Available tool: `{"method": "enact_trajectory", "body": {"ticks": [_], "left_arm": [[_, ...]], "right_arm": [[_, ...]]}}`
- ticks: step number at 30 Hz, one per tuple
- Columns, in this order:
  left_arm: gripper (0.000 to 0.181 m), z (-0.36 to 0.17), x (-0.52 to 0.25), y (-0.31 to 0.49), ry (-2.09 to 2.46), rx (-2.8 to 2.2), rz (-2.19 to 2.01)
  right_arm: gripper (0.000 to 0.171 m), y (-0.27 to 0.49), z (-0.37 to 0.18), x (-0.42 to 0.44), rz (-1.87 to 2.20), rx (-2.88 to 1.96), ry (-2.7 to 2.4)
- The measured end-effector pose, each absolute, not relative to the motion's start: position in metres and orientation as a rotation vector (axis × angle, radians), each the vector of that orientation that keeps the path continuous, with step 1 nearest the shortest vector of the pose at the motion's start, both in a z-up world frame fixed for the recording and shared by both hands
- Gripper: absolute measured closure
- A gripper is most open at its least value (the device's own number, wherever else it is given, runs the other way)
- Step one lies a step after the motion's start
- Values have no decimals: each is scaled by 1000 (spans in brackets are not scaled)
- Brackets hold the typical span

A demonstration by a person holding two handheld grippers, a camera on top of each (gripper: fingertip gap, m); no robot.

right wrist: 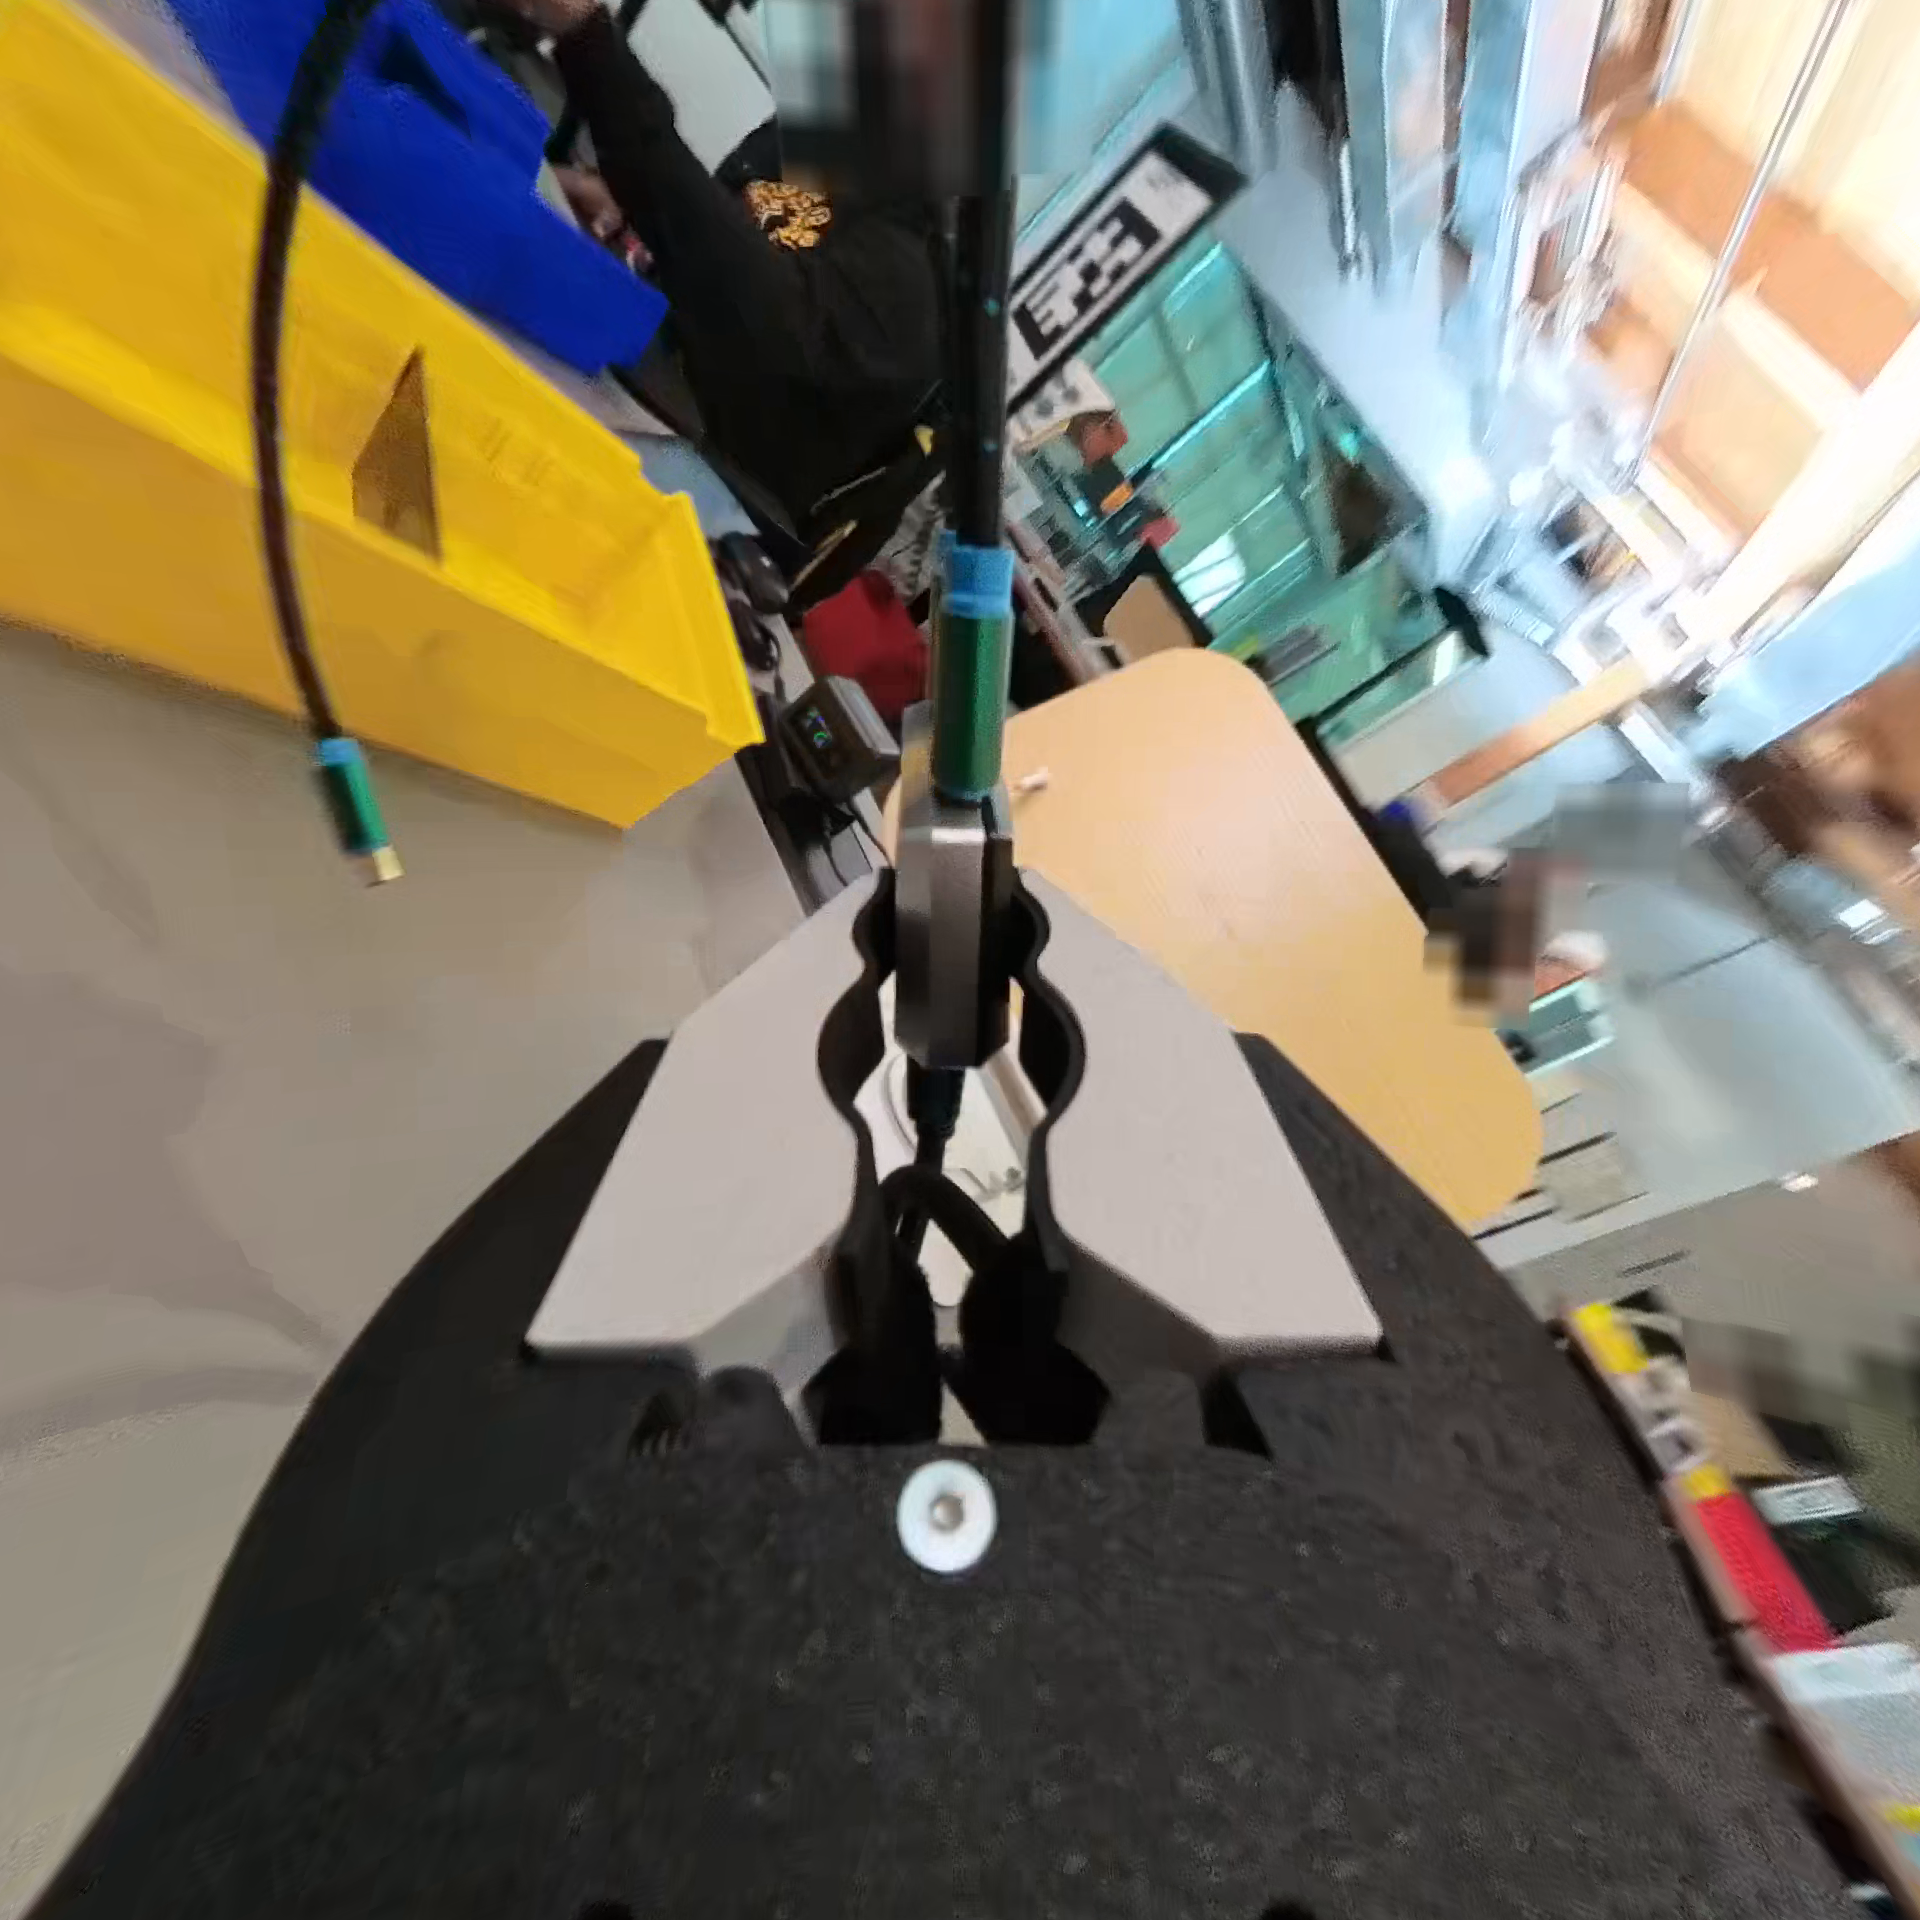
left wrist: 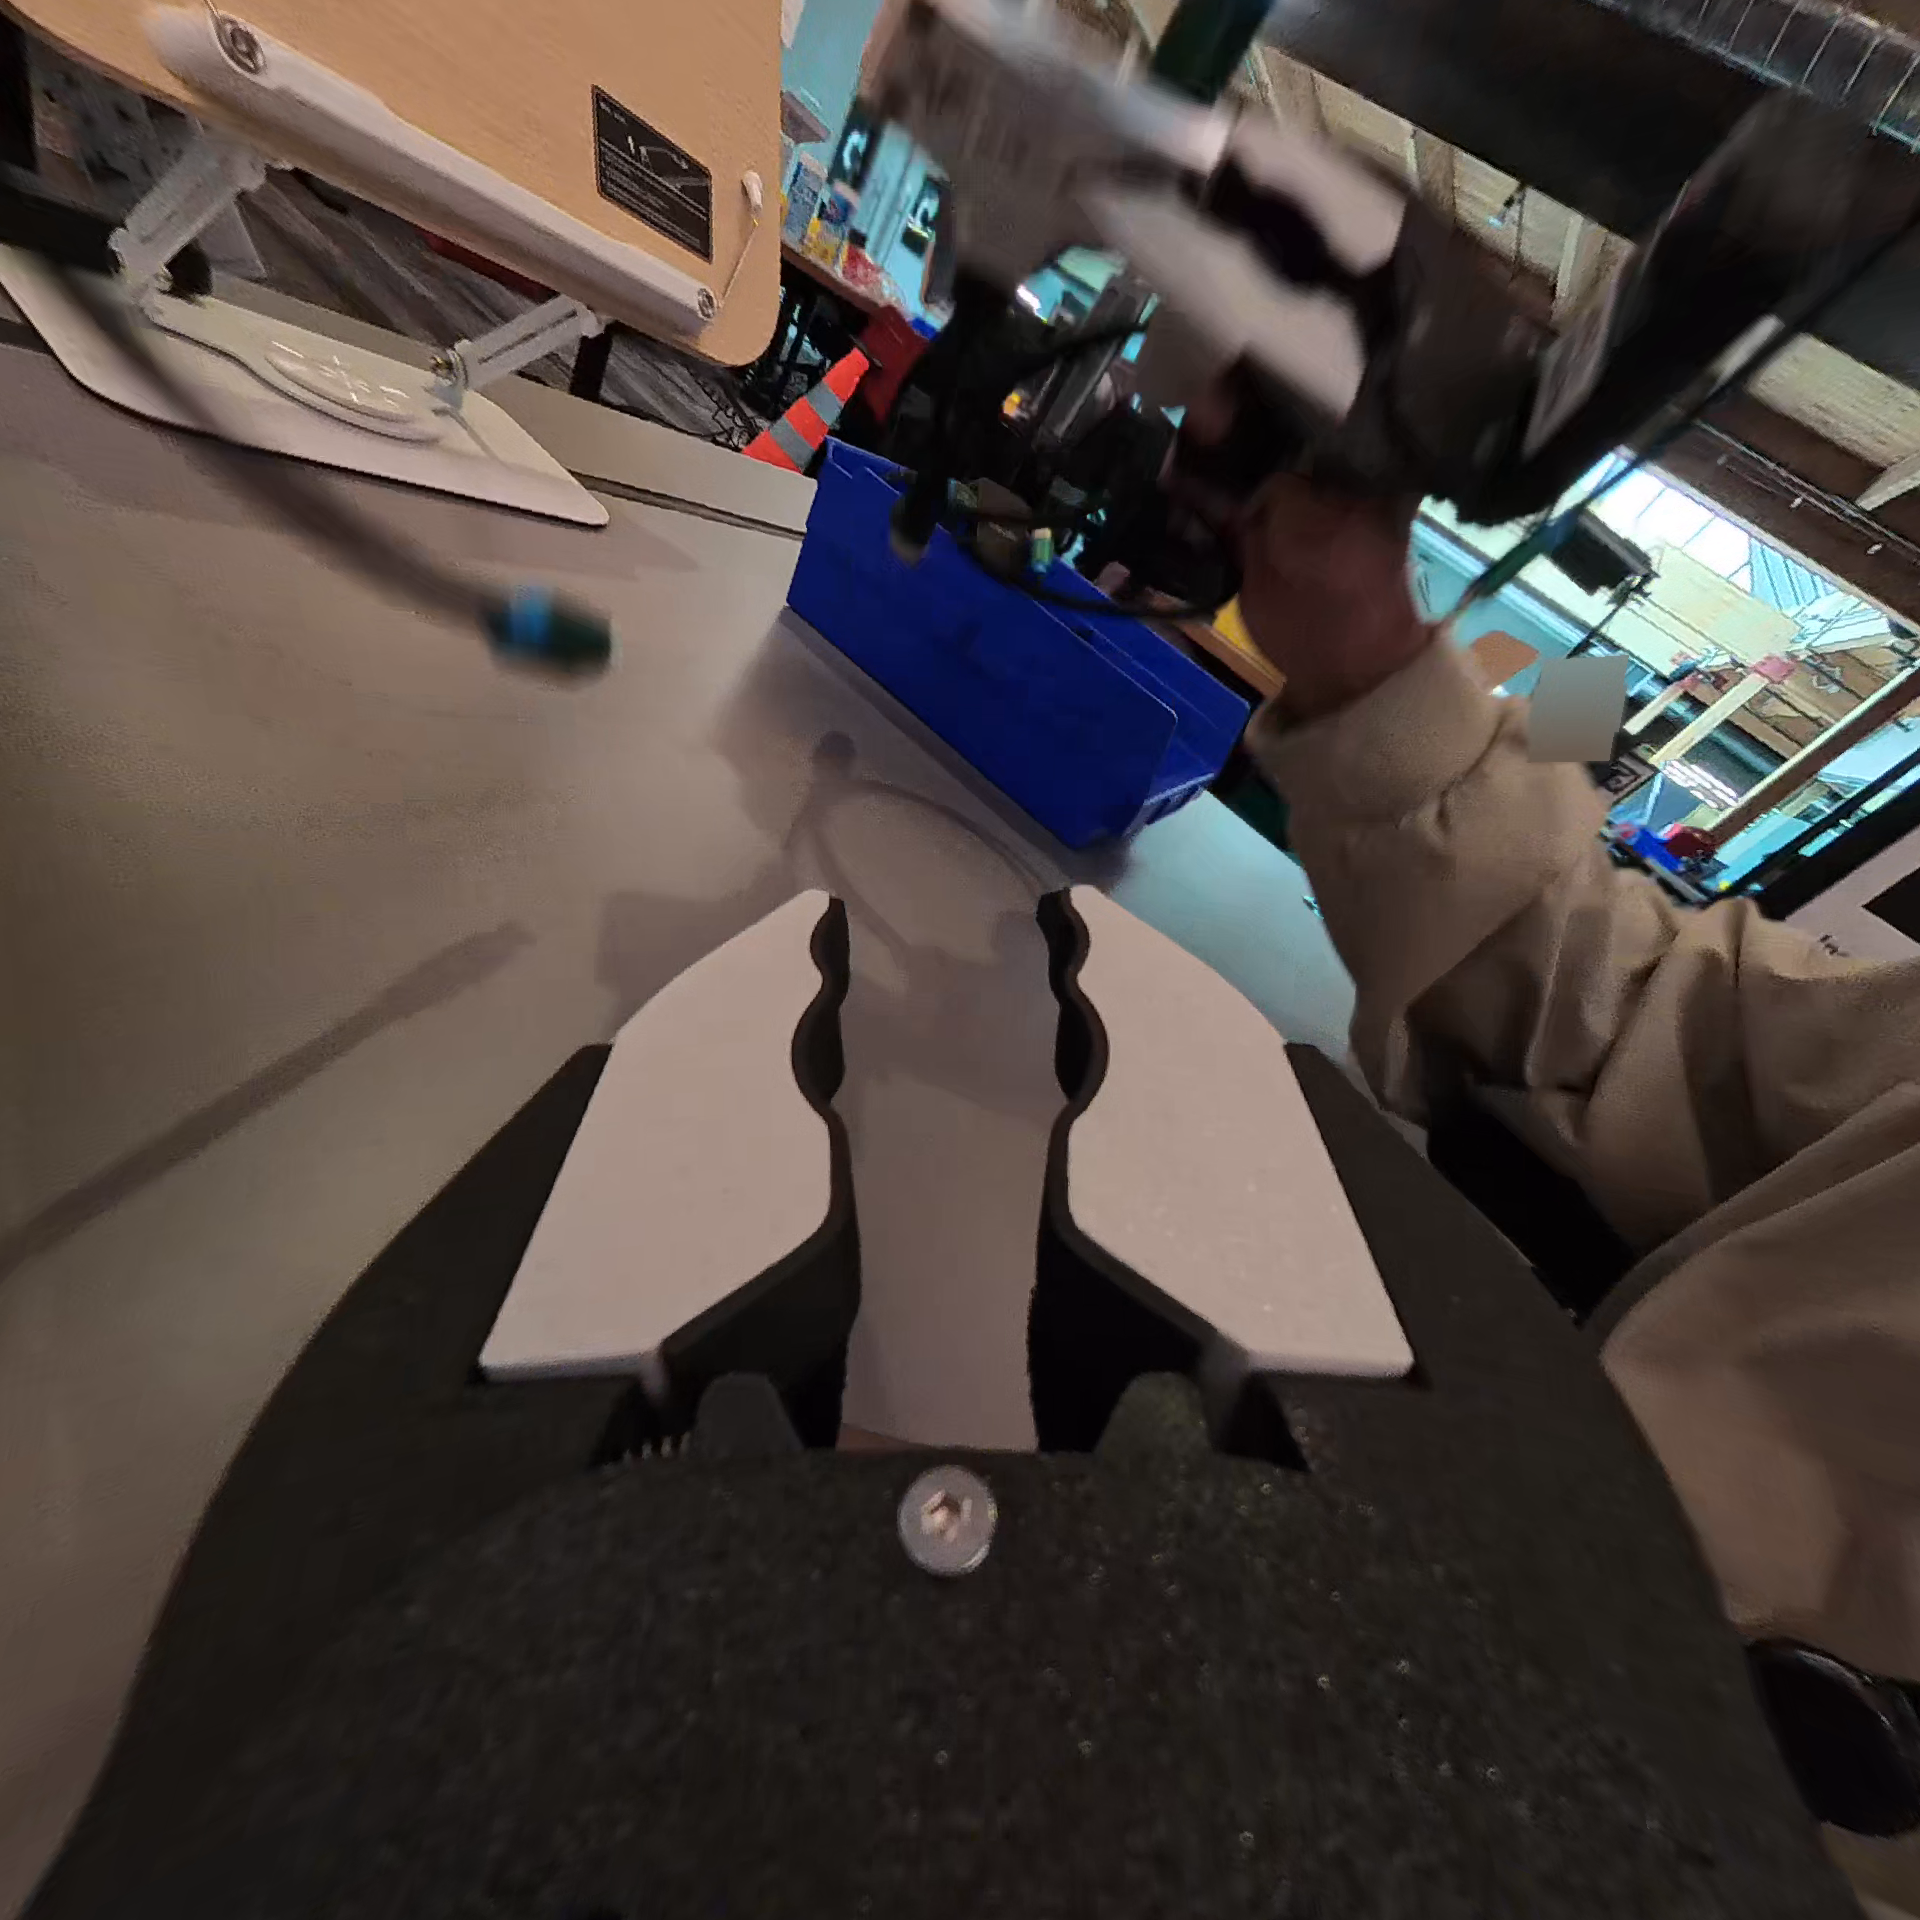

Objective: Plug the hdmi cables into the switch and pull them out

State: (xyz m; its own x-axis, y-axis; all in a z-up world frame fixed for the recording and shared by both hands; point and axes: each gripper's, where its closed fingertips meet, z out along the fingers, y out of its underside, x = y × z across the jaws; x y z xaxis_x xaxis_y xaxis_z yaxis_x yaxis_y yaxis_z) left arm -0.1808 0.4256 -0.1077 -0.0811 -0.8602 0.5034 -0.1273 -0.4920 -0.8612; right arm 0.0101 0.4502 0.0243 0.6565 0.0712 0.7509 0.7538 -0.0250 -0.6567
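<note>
Two tongs: right tongs [right wrist: 951,961] pinching grey switch [right wrist: 948,935], green-ended cable [right wrist: 968,696] plugged at its 12 o'clock; left tongs [left wrist: 943,925] spread, holding nothing.

Both wide-angle views are bright and evenly lit, and straight lines bow toward the edges. In the left wrist view daylight glows through the far windows [left wrist: 1714,582], and the pale grey table [left wrist: 312,831] carries soft, faint shadows. The green-tipped black cable [left wrist: 545,631] is smeared, probably by motion, as is the raised grey hand-held gripper [left wrist: 1195,197] above. In the right wrist view the background shelving [right wrist: 1558,364] is streaked and overexposed, while the yellow plastic bin [right wrist: 468,582] stays fairly sharp.
</note>
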Motion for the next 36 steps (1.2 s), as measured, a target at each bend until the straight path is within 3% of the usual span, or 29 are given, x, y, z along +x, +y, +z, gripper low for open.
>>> {"method": "enact_trajectory", "body": {"ticks": [6,11,20,29,36], "left_arm": [[145,-115,-179,411,1139,-1667,-1687],[145,-120,-176,400,1232,-1651,-1628],[146,-124,-167,392,1266,-1671,-1648],[146,-134,-165,391,1316,-1699,-1627],[146,-136,-171,387,1340,-1701,-1638]], "right_arm": [[152,415,147,97,-406,-1759,-547],[152,355,177,203,-388,-2073,-425],[152,271,97,351,-668,-2832,-443],[152,348,-15,316,-538,-3271,-902],[153,385,-82,311,-216,-3426,-750]]}}
